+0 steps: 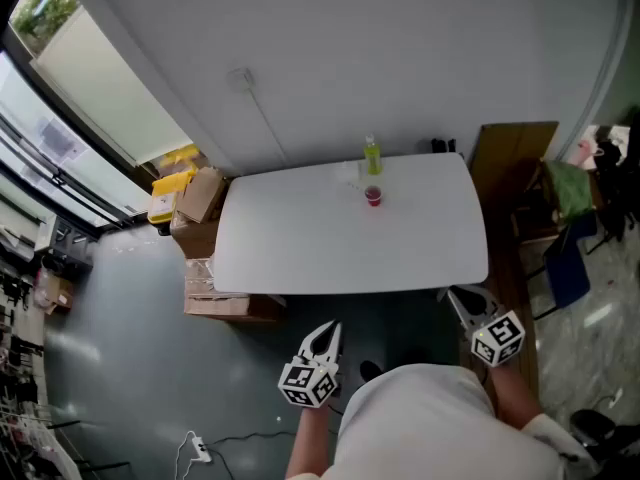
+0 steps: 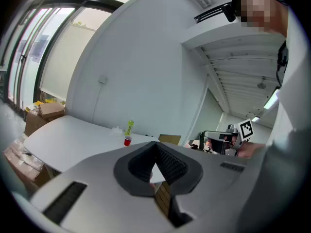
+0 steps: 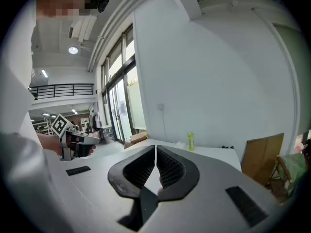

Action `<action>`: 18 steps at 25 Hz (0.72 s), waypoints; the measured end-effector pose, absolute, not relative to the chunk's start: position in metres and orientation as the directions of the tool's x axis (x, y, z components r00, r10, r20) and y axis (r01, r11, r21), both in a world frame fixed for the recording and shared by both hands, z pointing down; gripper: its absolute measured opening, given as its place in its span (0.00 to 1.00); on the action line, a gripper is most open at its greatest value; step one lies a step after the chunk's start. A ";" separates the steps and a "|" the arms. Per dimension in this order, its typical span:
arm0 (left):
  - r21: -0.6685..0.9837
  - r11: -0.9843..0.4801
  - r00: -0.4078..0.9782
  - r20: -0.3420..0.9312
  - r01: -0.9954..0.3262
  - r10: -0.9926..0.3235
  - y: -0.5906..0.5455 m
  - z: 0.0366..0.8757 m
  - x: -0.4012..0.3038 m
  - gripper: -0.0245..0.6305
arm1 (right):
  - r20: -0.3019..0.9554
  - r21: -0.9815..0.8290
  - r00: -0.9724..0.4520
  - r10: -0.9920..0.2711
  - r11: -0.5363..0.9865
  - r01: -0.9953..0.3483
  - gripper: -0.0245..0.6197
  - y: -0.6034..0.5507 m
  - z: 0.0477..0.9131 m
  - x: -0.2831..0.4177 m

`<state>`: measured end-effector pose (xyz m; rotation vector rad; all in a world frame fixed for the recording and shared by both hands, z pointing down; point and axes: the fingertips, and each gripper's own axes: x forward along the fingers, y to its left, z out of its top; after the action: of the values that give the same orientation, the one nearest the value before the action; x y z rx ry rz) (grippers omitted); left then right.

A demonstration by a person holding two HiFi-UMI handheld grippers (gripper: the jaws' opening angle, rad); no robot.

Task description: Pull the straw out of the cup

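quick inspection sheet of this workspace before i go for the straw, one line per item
surface: white table, things only near its far edge
job's things: red cup upright; straw too small to make out
clutter: green bottle just behind the cup
grippers: left hand-held gripper and right hand-held gripper both shut, empty, short of the table
cables: cord down the wall; power strip on the floor
surroundings: cardboard boxes left of the table, brown board right
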<state>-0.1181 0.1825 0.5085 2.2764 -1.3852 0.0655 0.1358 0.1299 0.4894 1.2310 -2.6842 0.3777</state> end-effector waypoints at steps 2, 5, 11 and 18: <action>0.367 -0.380 0.490 0.277 -0.849 -0.827 0.184 0.507 -0.114 0.04 | 0.249 -0.160 -0.649 -0.719 0.630 -0.760 0.10 0.131 0.489 0.139; 0.366 -0.381 0.490 0.276 -0.849 -0.827 0.185 0.506 -0.110 0.04 | 0.247 -0.161 -0.651 -0.718 0.632 -0.758 0.10 0.133 0.489 0.141; 0.364 -0.380 0.489 0.278 -0.850 -0.827 0.185 0.505 -0.104 0.04 | 0.247 -0.165 -0.661 -0.709 0.641 -0.750 0.10 0.133 0.486 0.144; 0.361 -0.369 0.476 0.279 -0.857 -0.834 0.190 0.505 -0.094 0.04 | 0.245 -0.170 -0.672 -0.699 0.652 -0.739 0.10 0.136 0.488 0.153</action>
<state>-0.0936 0.1898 0.5050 2.2714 -1.4038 0.0673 0.1535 0.1357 0.4881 1.1883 -2.7096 0.3850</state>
